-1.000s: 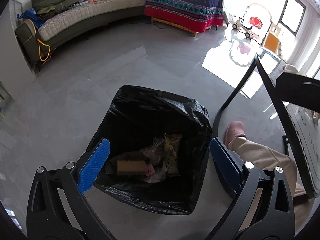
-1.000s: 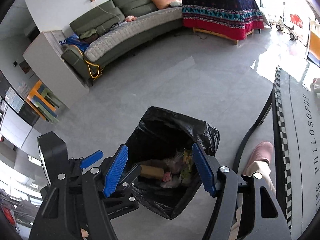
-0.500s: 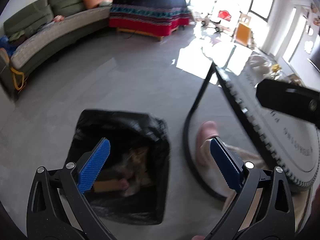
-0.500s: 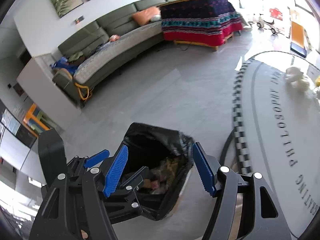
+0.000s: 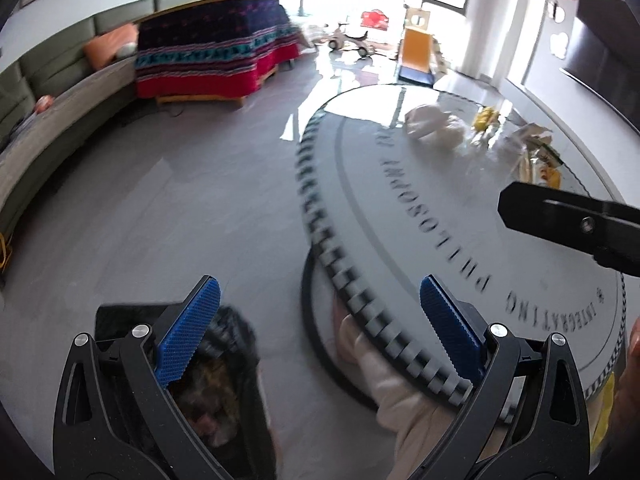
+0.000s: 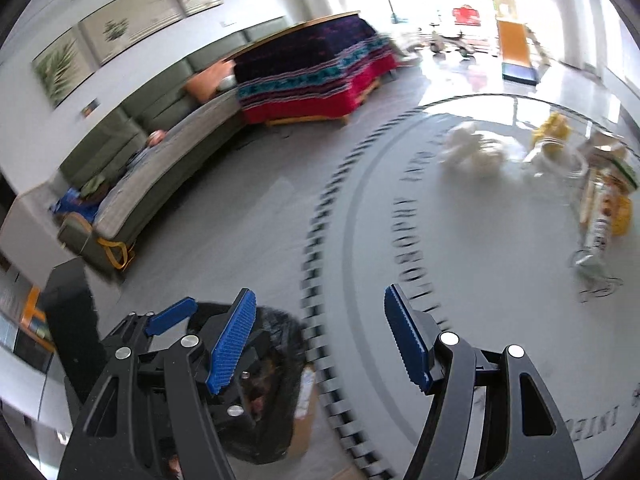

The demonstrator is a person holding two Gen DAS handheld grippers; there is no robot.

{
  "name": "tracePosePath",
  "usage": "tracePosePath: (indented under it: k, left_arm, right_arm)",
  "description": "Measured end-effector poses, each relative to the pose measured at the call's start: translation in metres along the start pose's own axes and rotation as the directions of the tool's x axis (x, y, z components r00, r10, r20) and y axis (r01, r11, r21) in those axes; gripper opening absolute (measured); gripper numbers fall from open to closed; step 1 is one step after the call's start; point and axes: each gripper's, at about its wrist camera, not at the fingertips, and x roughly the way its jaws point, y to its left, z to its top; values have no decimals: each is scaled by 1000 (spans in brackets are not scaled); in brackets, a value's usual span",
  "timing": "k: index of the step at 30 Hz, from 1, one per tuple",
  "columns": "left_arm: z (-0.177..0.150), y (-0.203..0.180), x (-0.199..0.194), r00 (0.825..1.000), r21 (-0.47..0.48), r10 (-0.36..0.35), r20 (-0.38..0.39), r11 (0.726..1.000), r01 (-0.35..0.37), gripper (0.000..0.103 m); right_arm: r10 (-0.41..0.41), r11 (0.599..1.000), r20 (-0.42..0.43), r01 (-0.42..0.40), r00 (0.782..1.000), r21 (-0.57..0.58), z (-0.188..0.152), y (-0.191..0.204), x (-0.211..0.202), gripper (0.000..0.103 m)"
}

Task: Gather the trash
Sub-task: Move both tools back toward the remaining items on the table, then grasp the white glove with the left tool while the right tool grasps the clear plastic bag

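Both handheld grippers hang with jaws spread wide and nothing between the blue pads — the left gripper (image 5: 320, 332) over the near edge of the round glass table (image 5: 460, 216), the right gripper (image 6: 320, 344) just above the same checkered rim. Below them on the grey floor stands the black-lined trash bin (image 5: 224, 392), close beside the table's near edge, with wrappers and scraps blurred inside it; in the right wrist view the bin (image 6: 280, 392) sits partly behind the left gripper's frame. Toward the far edge of the table lies the trash awaiting collection: a crumpled white tissue wad (image 5: 434, 126), a small yellow scrap (image 5: 486, 118) just beside it, and a clear plastic snack wrapper (image 5: 536, 152) with yellow print nearer the right-hand edge. The right wrist view shows the same wad (image 6: 474, 148) and wrapper (image 6: 600, 208) — well apart from either gripper. Motion blur smears the rim lettering.
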Motion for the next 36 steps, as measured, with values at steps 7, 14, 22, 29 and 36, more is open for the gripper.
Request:
tracePosePath:
  k: [7, 14, 22, 29, 36]
  left_arm:
    - [42, -37, 40, 999, 62, -41, -5, 997, 42, 97]
    - [80, -68, 88, 997, 109, -72, -15, 991, 73, 97]
    - [104, -84, 131, 994, 116, -105, -41, 987, 109, 97]
    - [116, -83, 154, 992, 106, -115, -59, 987, 121, 97]
    - [129, -95, 171, 989, 131, -130, -72, 982, 138, 97]
  right_arm:
    - [-82, 995, 1, 82, 997, 62, 30, -61, 11, 68]
    - [-124, 983, -35, 128, 992, 135, 57, -126, 40, 58]
    - [-173, 967, -91, 187, 981, 175, 91, -180, 91, 51]
    - [-202, 952, -114, 222, 973, 211, 121, -207, 134, 51]
    - [-196, 944, -104, 217, 975, 250, 137, -220, 151, 51]
